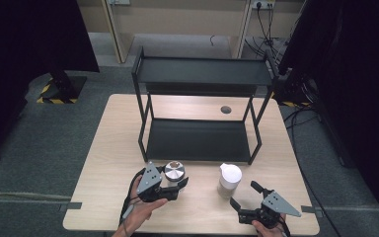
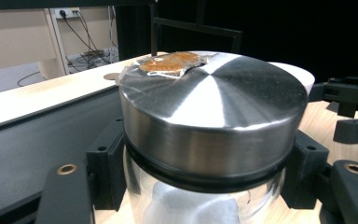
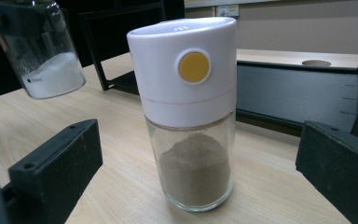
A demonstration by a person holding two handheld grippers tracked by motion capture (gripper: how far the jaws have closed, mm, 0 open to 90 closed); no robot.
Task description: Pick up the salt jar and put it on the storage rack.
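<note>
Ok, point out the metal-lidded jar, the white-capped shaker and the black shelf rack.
metal-lidded jar [image 2: 213, 100]: left gripper view, on the top of its steel lid.
white-capped shaker [image 3: 186, 100]: right gripper view, on the white cap below the yellow button.
black shelf rack [image 1: 197, 140]: high view, on its lower shelf.

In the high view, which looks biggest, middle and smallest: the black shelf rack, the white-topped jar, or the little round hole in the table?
1. Black shelf rack
2. White-topped jar
3. Round hole, though it sits farther from the camera.
</note>
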